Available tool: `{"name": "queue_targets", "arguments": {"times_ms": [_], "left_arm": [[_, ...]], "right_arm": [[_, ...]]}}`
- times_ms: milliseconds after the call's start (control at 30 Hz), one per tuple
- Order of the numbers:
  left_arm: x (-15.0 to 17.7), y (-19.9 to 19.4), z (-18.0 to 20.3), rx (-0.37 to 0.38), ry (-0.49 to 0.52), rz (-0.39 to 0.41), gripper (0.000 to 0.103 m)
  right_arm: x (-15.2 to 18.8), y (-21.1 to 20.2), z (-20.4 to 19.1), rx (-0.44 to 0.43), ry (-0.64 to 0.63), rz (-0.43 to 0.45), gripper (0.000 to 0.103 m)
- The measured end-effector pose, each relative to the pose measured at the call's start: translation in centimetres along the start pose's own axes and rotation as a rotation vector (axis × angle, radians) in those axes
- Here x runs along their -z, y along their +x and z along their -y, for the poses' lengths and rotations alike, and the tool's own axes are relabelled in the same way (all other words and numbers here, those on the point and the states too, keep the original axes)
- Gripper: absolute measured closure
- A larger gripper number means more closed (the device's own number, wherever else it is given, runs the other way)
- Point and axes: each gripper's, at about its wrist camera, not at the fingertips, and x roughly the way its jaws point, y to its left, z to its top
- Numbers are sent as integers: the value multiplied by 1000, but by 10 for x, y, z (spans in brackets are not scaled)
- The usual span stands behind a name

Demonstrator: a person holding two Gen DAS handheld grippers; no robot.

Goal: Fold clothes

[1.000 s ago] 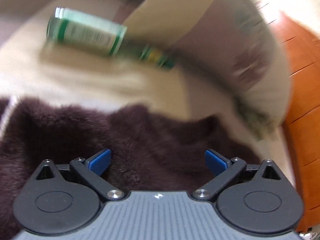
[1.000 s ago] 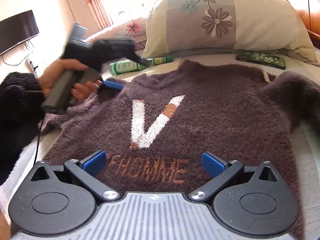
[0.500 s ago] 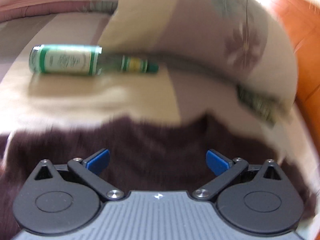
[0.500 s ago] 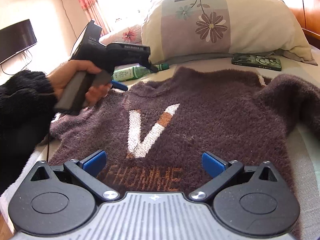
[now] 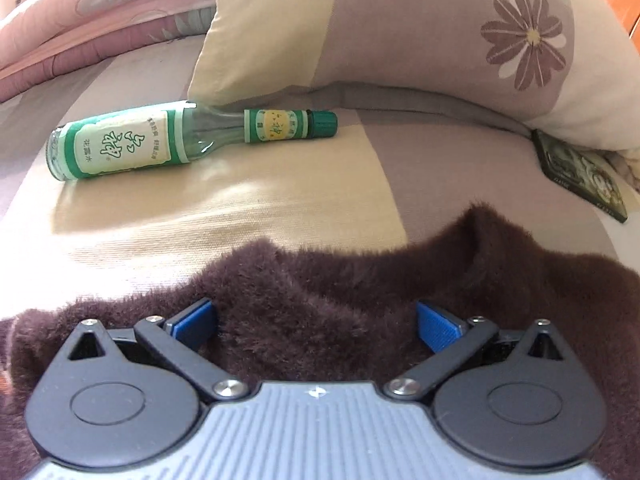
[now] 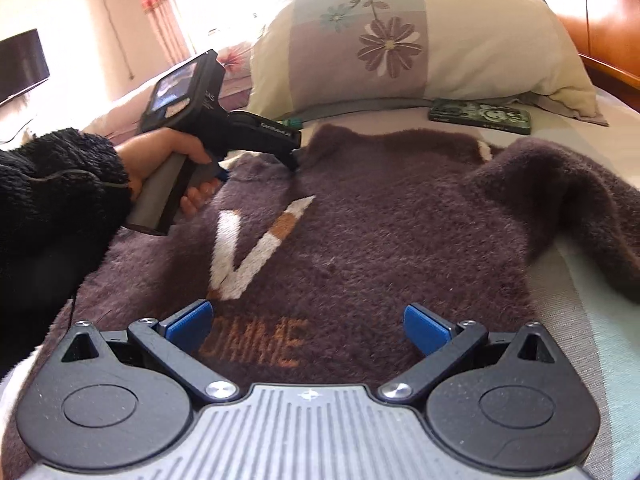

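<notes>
Here, fuzzy brown sweater (image 6: 380, 232), flat

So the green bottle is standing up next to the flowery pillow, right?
Not quite. The green bottle is next to the flowery pillow, but it is lying on its side on the bed, not standing up. The left wrist view shows this clearly.

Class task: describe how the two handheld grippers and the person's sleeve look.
Each gripper has blue finger pads on black linkage arms, round black side housings and a ribbed grey body. The left gripper, seen from outside, has a grey pistol handle and a rear screen. The sleeve is fuzzy black.
</notes>
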Motion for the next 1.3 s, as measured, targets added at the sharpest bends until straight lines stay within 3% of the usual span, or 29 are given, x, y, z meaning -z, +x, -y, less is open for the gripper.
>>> {"name": "queue_targets", "arguments": {"times_ms": [167,400,500,567,633,867,1100,1300], "left_arm": [[9,-23,35,100,62,-41,1],[22,-55,84,240,149,-100,1],[32,-40,111,259,207,-174,1],[38,-25,124,213,244,-179,1],[38,-18,135,170,274,-126,0],[5,11,142,114,199,34,0],[-16,20,151,103,209,7,1],[-5,-17,148,201,178,-28,1]], "right_arm": [[0,-6,-3,36,-44,13,0],[0,-10,7,28,-13,6,0],[1,-14,11,33,-11,10,0],[2,-18,14,38,-9,20,0],[3,-22,20,44,-4,25,0],[3,-28,37,31,65,17,0],[7,-29,30,22,18,-8,0],[6,-31,27,13,10,-12,0]]}}
